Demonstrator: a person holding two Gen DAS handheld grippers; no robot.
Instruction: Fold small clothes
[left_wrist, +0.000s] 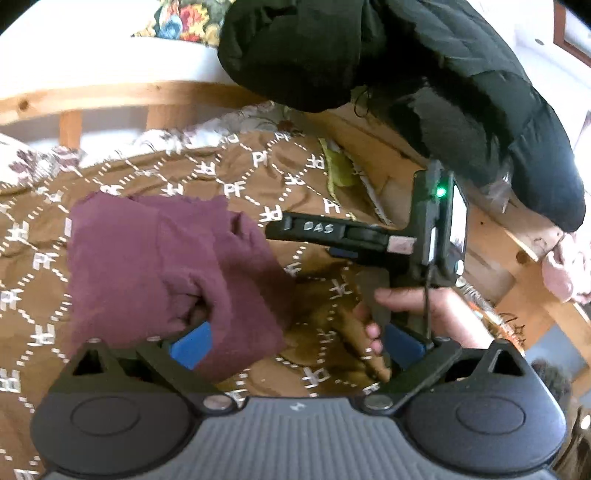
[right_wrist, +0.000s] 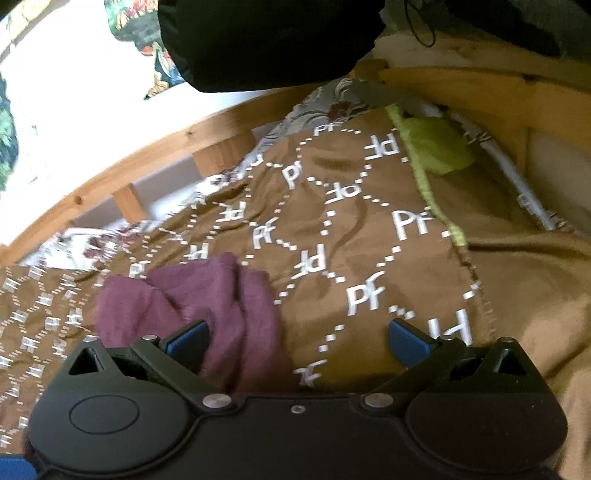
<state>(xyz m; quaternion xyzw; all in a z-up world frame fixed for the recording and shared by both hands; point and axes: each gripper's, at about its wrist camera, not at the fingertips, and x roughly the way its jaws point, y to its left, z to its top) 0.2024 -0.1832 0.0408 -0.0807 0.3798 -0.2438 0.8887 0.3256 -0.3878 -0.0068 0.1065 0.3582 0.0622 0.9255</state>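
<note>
A small maroon garment lies folded and bunched on a brown blanket printed with white "PF" marks. My left gripper is open, its jaws wide apart; the garment drapes over its left blue pad. In the left wrist view the right gripper's body is held by a hand just right of the garment. In the right wrist view the garment lies at the lower left, over the left blue pad. My right gripper is open above the blanket.
A wooden bed frame runs behind the blanket. A black padded jacket hangs over the top of both views. A lime green cloth and a floral sheet lie at the blanket's far edges. Pink fabric lies at the right.
</note>
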